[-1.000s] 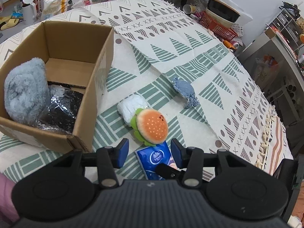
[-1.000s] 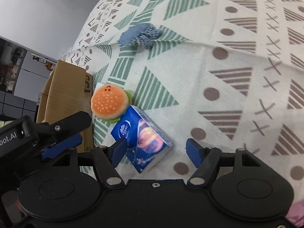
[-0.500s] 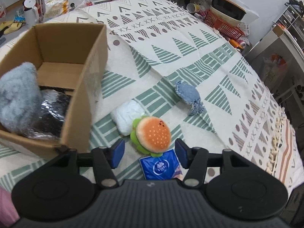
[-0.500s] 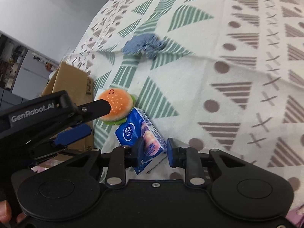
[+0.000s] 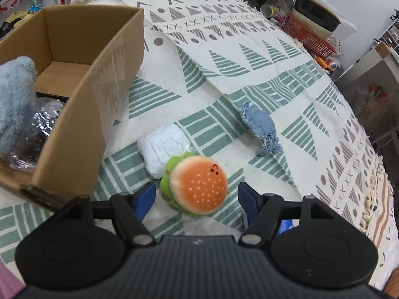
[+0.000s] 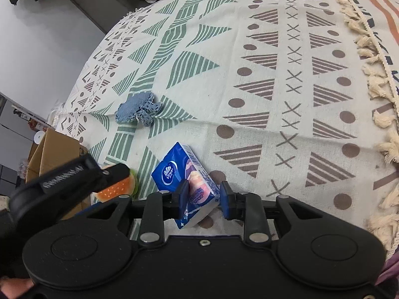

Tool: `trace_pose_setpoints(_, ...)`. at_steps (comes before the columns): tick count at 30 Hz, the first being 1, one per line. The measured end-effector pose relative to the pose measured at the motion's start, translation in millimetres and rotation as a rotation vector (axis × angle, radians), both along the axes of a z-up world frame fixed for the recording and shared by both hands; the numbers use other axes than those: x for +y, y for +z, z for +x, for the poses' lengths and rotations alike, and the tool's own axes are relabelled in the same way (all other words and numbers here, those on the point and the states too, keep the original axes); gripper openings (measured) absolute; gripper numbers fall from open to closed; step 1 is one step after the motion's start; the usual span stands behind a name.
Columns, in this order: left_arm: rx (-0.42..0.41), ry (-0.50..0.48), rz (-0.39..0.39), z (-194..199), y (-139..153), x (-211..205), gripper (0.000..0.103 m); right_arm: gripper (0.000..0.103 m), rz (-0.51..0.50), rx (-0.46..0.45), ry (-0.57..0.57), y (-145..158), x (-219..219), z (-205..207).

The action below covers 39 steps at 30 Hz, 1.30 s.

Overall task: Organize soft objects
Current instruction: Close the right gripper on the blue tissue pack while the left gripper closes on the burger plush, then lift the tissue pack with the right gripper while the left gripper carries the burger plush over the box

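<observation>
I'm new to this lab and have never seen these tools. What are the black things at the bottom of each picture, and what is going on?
Each black shape is a hand-held gripper with two blue-tipped fingers that a person squeezes; a camera on it looks forward along the fingers. One picture comes from the left hand-held gripper, which is open around a plush burger. The other comes from the right hand-held gripper, shut on a blue tissue pack. On the patterned tablecloth also lie a white packet and a blue knitted piece. A cardboard box holds a grey fluffy item.
</observation>
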<state>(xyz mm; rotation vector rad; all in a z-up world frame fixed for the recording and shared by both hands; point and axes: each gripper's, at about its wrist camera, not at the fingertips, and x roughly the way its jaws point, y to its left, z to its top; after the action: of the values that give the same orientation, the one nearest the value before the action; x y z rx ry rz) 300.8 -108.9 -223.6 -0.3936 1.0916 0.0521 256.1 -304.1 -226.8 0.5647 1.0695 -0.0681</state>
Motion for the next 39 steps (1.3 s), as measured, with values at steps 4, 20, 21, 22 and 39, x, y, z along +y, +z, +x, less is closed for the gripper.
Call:
trace_pose_setpoints(4,0.03,0.026,0.001,-1,-8,1,0.06,0.055,-0.012,-0.027,0.021,6,2,2)
trace_pose_setpoints(20,-0.012,0.023,-0.096,-19,23,21,0.025,0.089,-0.075,-0.043,0.198,6,35,5)
trace_pose_setpoints(21,-0.013,0.022,-0.098,-20,23,22,0.025,0.089,-0.105,-0.039,0.215,5,40,6)
trace_pose_setpoints(22,-0.013,0.021,-0.101,-22,24,23,0.025,0.089,-0.133,-0.037,0.226,4,43,5)
trace_pose_setpoints(39,-0.078,0.003,-0.094,-49,72,45,0.025,0.054,-0.318,-0.09,0.29,20,55,-15)
